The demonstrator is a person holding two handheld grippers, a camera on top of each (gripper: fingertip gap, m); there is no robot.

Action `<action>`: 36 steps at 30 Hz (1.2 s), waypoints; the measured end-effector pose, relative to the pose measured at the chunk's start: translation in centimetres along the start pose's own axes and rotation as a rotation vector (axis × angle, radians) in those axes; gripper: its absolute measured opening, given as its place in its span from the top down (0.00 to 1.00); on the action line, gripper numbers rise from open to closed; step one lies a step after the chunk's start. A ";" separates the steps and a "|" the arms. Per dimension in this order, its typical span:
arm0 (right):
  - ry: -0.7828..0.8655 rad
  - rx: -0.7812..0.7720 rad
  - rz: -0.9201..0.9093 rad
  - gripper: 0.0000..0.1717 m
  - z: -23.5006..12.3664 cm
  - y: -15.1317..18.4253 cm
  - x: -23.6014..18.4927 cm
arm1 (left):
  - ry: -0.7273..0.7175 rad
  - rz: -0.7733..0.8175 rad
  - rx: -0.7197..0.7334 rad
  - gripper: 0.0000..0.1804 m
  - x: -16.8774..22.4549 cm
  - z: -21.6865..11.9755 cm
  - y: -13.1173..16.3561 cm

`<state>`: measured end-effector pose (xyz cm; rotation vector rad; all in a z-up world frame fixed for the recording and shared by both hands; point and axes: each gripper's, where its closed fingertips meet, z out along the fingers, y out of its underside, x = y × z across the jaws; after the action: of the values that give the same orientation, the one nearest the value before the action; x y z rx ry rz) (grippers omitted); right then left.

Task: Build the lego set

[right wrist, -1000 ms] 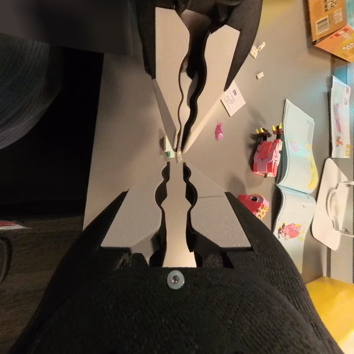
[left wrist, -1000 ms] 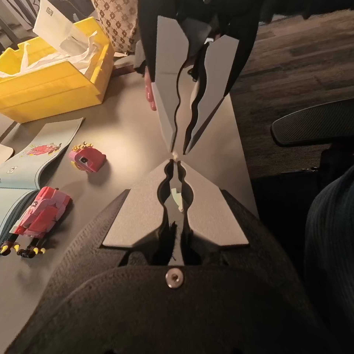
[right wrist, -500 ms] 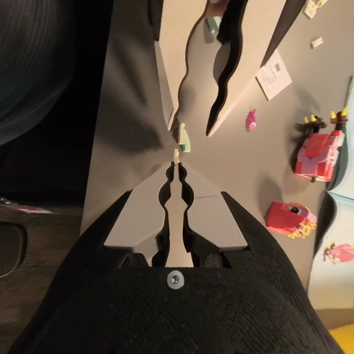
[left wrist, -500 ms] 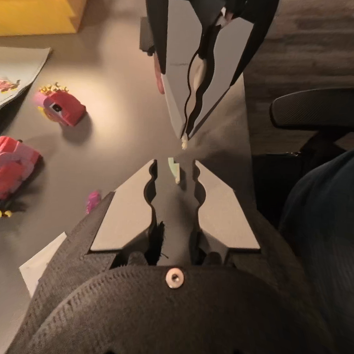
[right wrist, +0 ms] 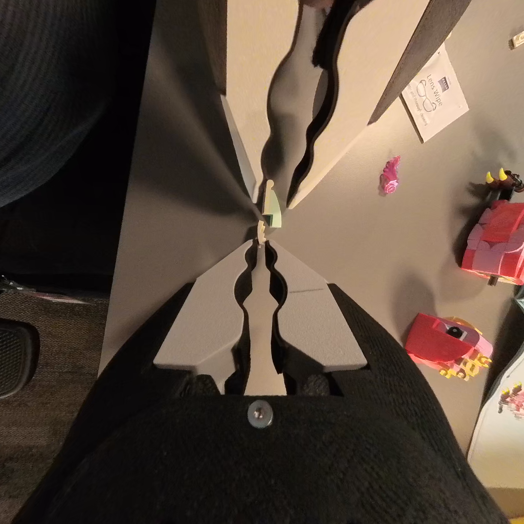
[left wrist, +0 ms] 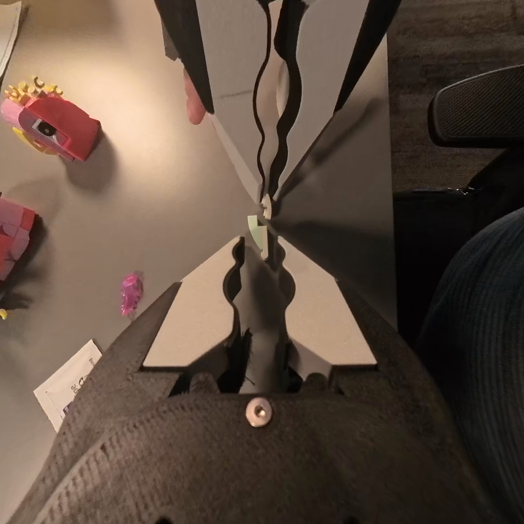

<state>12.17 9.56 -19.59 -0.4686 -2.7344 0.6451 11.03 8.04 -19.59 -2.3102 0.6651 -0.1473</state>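
While table edge (left wrist: 388,141) nears, claws meet.

The only thing that bears readable print is a small white sachet (right wrist: 433,93) lying flat on the grey bench (right wrist: 354,226) — it carries a few lines of dark print, a small dark blue square logo and a line drawing of a pair of glasses, all clearest in the right wrist view; in the left wrist view the same sachet (left wrist: 68,380) shows only a corner with part of its print, the rest hidden under the dark body of the left tool (left wrist: 261,239) — a booklet edge (right wrist: 507,402) at the bench's far side shows coloured drawings, its writing too small to make out
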 end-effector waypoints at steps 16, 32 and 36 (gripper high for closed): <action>-0.056 -0.001 0.043 0.97 -0.1 0.2 0.0 | 0.056 -0.002 -0.019 0.95 0.1 0.2 -0.1; 0.269 -0.141 -0.281 0.97 -0.3 0.2 0.8 | 0.034 -0.165 -0.011 0.95 -0.1 0.5 -0.4; 0.306 -0.184 -0.288 0.97 -0.2 0.4 1.0 | 0.019 -0.201 -0.008 0.95 -0.1 0.7 -0.6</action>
<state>11.46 10.36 -19.42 -0.1867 -2.5077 0.2277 11.38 8.90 -19.64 -2.3827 0.4420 -0.2606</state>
